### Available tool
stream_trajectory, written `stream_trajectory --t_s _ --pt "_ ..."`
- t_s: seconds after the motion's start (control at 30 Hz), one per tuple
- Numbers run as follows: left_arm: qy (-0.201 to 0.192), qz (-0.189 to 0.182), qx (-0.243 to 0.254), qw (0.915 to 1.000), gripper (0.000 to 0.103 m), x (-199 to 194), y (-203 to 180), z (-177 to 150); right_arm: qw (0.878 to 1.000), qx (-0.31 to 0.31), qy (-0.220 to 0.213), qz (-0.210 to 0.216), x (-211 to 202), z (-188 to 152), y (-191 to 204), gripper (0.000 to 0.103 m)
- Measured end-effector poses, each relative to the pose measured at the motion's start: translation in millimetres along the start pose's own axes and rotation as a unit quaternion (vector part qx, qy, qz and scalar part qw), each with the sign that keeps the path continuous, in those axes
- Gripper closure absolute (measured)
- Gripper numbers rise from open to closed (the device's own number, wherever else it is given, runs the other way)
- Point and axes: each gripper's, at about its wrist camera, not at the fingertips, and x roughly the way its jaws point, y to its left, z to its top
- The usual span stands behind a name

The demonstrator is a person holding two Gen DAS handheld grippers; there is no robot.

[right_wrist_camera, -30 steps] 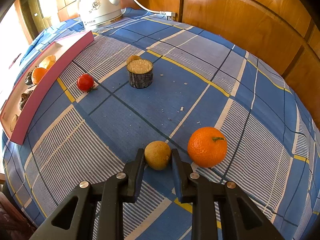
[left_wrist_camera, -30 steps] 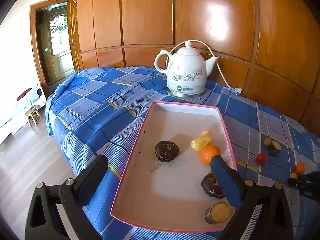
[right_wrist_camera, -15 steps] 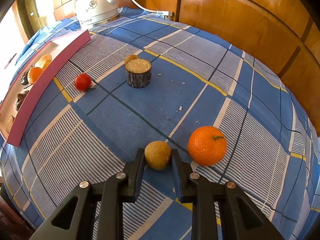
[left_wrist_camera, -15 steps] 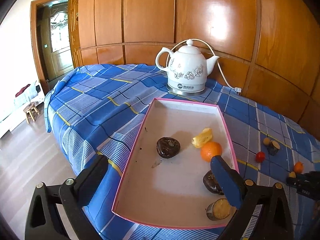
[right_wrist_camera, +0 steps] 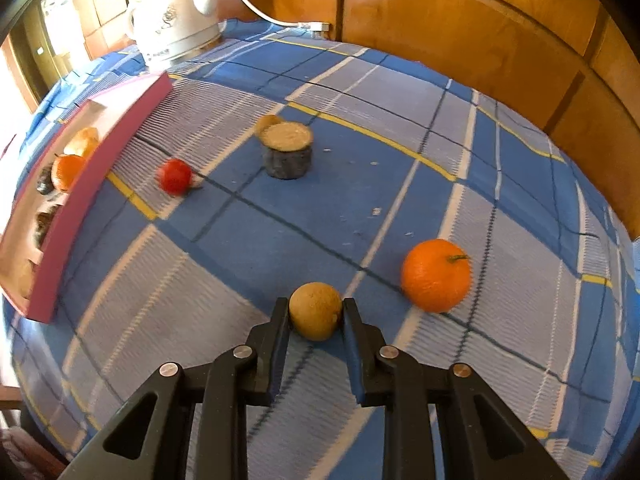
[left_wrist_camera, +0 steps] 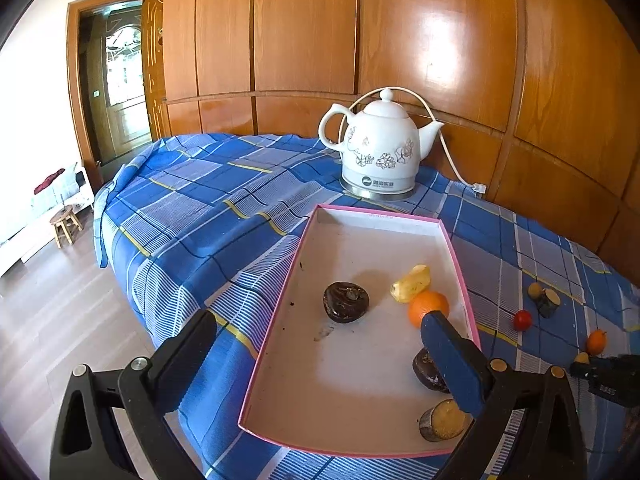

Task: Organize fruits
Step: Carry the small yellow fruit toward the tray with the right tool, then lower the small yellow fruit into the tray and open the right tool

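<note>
Progress, judged: roughly half done.

Pink tray [left_wrist_camera: 280, 304] seated on plaid-covered bench [left_wrist_camera: 208, 216], near kettle [left_wrist_camera: 378, 148]. Five items counted inside tray: dark fruit [left_wrist_camera: 346, 302], yellow piece [left_wrist_camera: 411, 283], orange [left_wrist_camera: 427, 306], second dark fruit partly hidden, cut-faced piece at near right corner.

Left outside, toward bench right edge: red fruit [right_wrist_camera: 175, 176], bark-sided stub [right_wrist_camera: 288, 150], tan item behind it, large orange [right_wrist_camera: 436, 275].

Right hand-held gripper [right_wrist_camera: 316, 312] clamped on tan round fruit [right_wrist_camera: 315, 311], bound for tray.

Left hand-held gripper [left_wrist_camera: 316, 354] spread wide, nothing held.
</note>
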Motion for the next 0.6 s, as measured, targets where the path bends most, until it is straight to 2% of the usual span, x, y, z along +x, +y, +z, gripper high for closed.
stream_trajectory --t_s 0.17,0.27,0.43,0.6 --pt "-0.001 0.0 -0.001 1.0 0.0 -1 3 0 0.998 -0.002 -0.033 0.057 -22 10 28 0.078" --pt "-0.003 0.001 -0.003 1.0 0.0 -3 4 1 0.994 -0.023 -0.051 0.097 -35 21 55 0.078" --pt "0.001 0.006 -0.01 0.9999 0.0 -4 11 3 0.985 -0.076 -0.057 0.145 -42 44 118 0.078" --pt "0.007 0.025 -0.037 0.999 0.0 -1 32 2 0.977 -0.111 -0.045 0.179 -31 67 174 0.078"
